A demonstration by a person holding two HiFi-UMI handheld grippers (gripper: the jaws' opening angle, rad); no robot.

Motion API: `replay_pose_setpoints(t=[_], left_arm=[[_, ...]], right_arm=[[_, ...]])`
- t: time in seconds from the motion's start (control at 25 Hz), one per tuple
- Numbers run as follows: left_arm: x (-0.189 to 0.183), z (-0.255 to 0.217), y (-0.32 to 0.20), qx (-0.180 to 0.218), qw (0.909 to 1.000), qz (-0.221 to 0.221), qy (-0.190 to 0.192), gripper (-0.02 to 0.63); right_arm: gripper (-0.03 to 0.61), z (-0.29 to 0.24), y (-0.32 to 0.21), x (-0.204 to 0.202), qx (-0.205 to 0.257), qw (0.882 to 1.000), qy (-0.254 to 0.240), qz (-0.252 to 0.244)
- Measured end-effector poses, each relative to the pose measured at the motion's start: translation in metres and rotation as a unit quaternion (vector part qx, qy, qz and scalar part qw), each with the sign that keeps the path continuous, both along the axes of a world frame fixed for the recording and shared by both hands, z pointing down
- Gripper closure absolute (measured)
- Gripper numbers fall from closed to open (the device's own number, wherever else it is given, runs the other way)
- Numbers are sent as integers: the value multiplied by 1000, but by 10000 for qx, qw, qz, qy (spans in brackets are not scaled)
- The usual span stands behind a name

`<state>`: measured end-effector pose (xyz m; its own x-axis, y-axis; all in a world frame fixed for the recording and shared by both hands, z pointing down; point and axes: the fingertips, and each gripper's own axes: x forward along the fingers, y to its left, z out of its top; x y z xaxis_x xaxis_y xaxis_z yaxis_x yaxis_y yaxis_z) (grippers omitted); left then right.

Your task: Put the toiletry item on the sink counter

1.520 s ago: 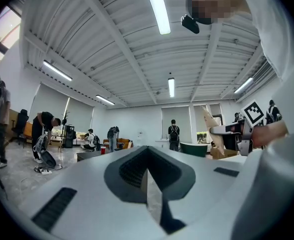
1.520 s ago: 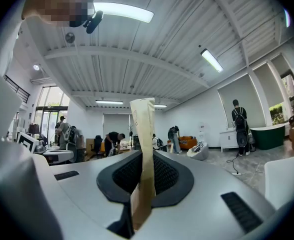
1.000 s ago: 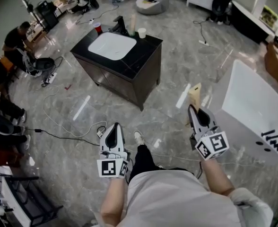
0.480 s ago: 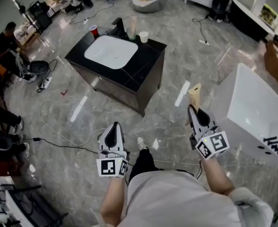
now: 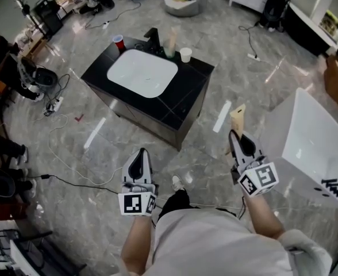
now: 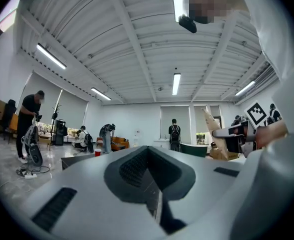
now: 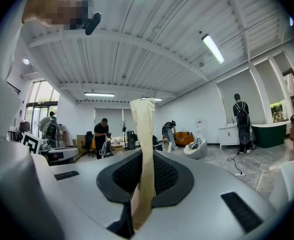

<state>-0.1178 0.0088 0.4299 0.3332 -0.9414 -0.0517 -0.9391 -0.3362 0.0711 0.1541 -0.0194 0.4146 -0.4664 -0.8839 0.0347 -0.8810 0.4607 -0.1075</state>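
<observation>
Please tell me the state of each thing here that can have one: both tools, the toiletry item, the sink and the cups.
left tool: shut, holding nothing
right tool: shut on the beige tube
beige tube: gripped at one end, sticking out past the jaws
sink counter: ahead, tube not yet on it
basin: looks empty
red cup: upright on the counter
white cup: upright on the counter

Bright, even, from ceiling strip lights. Streaky glare on glossy floor. Soft shadows only. Heavy fisheye, black vignetted corners in both gripper views; close foreground soft there. Head view sharp, mild edge bending.
</observation>
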Motion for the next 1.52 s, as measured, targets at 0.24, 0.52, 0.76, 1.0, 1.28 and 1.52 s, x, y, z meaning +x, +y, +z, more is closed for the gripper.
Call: replay_pose_setpoints(t=[0.24, 0.52, 0.76, 1.0, 1.28, 1.52], left_arm=[[-17, 12, -37, -125, 9999, 52, 91, 611], [-29, 17, -89, -159, 9995, 182, 196, 611], [-43, 5, -117, 30, 9995, 248, 195, 611], [-52, 1, -135, 114, 9992, 273, 254, 611], [-55, -4, -139, 213, 9992, 251, 243, 611], [-56, -11, -137, 273, 9993, 175, 209, 611]], right_arm=[[525, 5, -33, -17, -121, 9998, 117, 59], [525, 0, -74, -30, -119, 9994, 256, 209], [525, -8, -99, -37, -2, 9990, 278, 361], [525, -14, -115, -48, 58, 9986, 326, 400], [525, -19, -123, -52, 159, 9987, 322, 352], [525, -29, -129, -50, 283, 9987, 295, 292]])
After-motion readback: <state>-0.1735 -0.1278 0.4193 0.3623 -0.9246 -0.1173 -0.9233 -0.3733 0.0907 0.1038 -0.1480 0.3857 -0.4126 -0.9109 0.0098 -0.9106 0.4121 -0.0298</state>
